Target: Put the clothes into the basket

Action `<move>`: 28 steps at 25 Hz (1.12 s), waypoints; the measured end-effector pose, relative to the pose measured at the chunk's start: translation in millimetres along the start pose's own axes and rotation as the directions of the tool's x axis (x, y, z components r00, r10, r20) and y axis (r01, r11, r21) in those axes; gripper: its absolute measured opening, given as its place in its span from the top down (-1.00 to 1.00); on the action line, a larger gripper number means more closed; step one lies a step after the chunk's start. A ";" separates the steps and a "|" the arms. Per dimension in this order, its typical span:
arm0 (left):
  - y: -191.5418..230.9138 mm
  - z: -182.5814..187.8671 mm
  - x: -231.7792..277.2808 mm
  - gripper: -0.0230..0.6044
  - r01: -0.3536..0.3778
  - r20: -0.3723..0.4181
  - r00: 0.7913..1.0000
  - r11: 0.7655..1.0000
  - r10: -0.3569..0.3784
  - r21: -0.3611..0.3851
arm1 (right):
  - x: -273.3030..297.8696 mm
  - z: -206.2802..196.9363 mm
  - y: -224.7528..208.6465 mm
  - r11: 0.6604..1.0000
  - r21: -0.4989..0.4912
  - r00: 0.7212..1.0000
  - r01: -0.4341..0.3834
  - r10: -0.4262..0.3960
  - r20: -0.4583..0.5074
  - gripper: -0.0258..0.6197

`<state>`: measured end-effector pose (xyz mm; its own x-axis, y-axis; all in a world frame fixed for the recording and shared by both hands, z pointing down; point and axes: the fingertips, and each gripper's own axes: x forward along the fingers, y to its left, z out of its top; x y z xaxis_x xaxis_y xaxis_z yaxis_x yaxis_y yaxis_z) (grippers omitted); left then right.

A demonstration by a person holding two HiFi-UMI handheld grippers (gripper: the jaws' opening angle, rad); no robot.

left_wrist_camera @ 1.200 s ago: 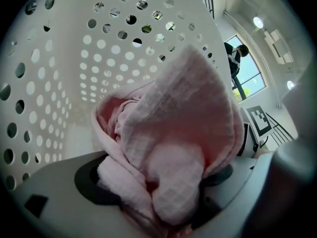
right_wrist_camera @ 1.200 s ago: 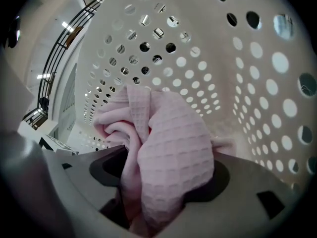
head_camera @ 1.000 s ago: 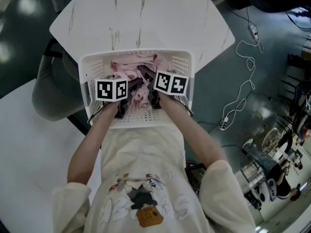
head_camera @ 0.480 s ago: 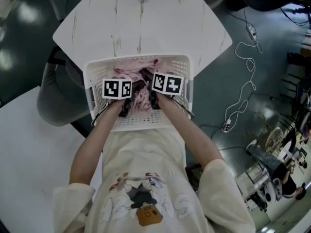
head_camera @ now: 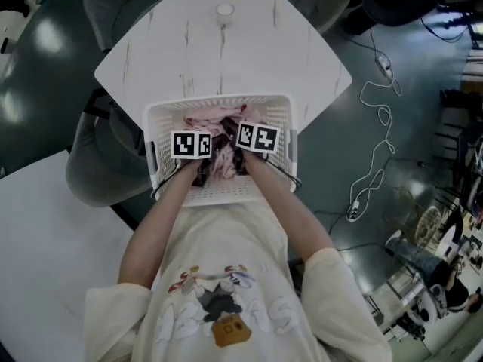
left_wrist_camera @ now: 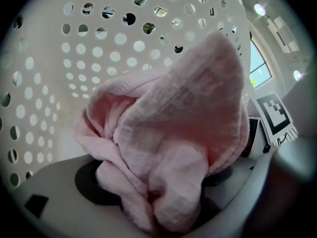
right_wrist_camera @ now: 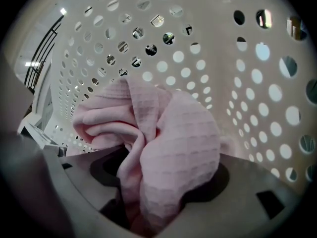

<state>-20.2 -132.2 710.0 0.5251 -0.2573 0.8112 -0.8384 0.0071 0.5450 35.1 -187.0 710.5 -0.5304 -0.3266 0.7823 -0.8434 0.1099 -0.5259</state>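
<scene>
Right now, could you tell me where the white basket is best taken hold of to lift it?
Probably by the left handle slot and right handle slot in its side walls, coming from outside on both sides together: the white basket is wide and holds pink cloth.

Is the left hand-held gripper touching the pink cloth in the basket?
Touching. The left gripper view shows the pink cloth bunched between the jaws of the left hand-held gripper and pinched by them.
</scene>
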 end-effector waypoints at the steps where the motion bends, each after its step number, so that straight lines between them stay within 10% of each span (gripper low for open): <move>1: -0.5 0.2 -0.5 -0.53 0.003 -0.002 1.000 1.000 -0.003 -0.001 | -0.4 0.3 0.2 1.000 0.005 1.000 -0.005 0.005 -0.004 -0.13; 11: -6.7 3.7 -22.1 -0.55 0.005 -0.051 0.999 1.000 -0.004 0.028 | -15.3 3.8 10.0 0.999 0.016 0.999 -0.029 0.029 -0.039 -0.21; 28: -30.3 21.3 -78.3 -0.55 -0.034 0.080 0.997 0.988 0.022 0.151 | -70.4 17.2 32.6 0.996 0.030 0.996 -0.088 0.087 0.025 -0.25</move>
<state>-39.0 -132.8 625.4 0.4932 -0.3336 0.8034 -0.8681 -0.1297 0.4791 46.4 -176.6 632.6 -0.5996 -0.3389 0.7250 -0.7905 0.1096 -0.6026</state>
